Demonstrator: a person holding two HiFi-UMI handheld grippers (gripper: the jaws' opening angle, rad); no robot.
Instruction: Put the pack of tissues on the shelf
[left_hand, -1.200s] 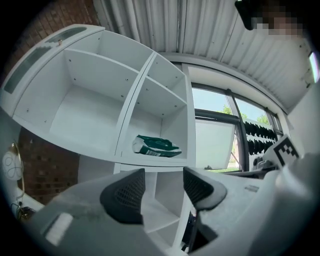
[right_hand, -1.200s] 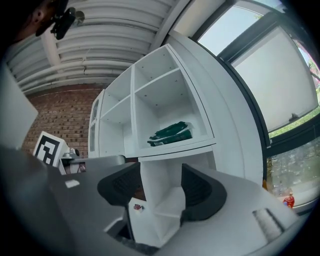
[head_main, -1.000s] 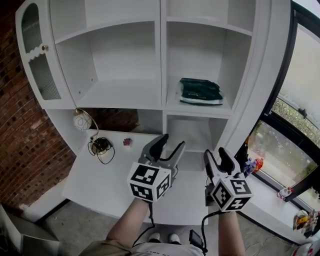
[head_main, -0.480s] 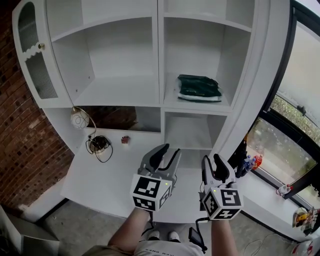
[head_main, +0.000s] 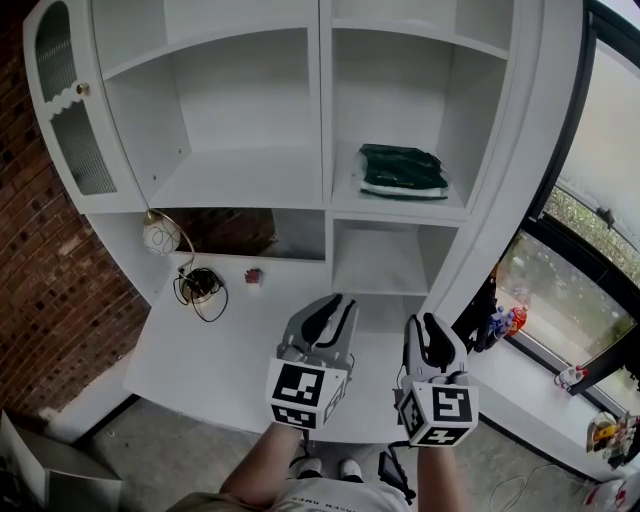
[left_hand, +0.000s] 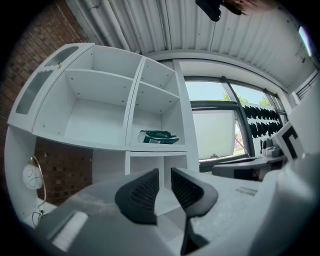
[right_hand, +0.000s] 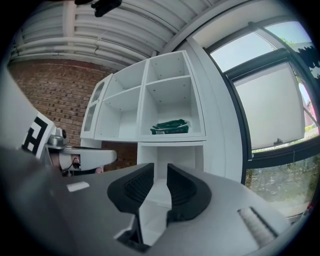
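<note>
Above the desk (head_main: 195, 350), left gripper (head_main: 335, 305) and right gripper (head_main: 423, 322) point level, empty jaws just closing, slightly apart.

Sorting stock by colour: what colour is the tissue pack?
Pack: dark green, clearest in the head view.

Head view above, gripper views level, sharing shelf (head_main: 240, 180).

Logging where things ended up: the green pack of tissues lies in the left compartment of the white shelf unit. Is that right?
Not quite. The green pack of tissues lies in the right compartment of the white shelf unit, not the left. The head view shows it.
</note>
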